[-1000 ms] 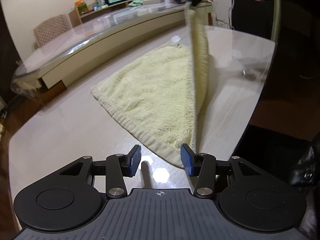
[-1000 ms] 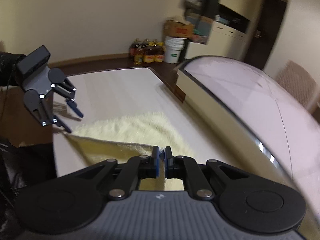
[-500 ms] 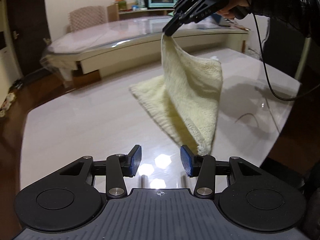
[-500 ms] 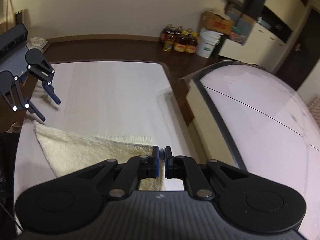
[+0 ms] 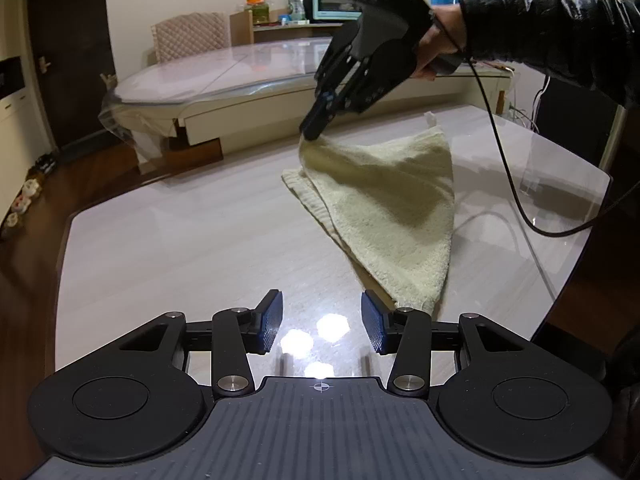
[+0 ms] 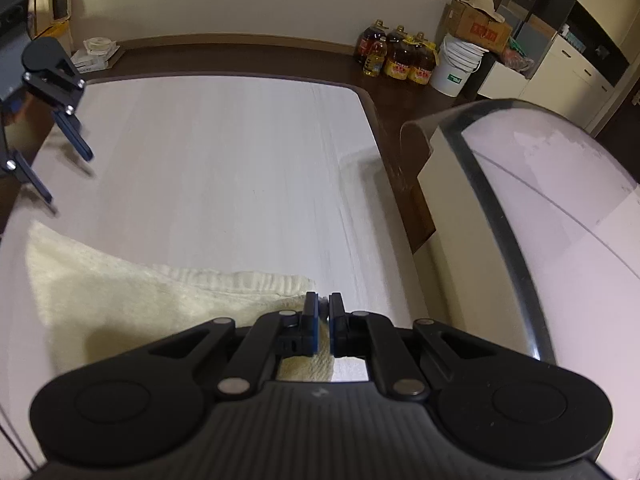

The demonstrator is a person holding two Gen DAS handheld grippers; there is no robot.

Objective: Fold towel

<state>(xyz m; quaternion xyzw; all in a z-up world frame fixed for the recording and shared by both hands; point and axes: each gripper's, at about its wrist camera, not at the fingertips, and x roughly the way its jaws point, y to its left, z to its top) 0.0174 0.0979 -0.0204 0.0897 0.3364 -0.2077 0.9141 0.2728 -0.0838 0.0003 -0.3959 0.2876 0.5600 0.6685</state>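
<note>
Right tongs (image 5: 314, 130) pinched a corner of the fluffy cream towel (image 5: 384, 208) on the glossy bench (image 5: 180, 248); left tongs (image 5: 322, 322) gaped wide, empty.

The right gripper (image 5: 316, 130) has carried the corner of the pale yellow fluffy towel (image 5: 384, 200) down and across, toward the white table's (image 5: 180, 248) far edge.

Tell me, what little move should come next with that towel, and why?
Probably lower the right claw toward the table and lay down its pinched corner: the towel already drapes doubled over itself, while the left claw is open and holds nothing.
</note>
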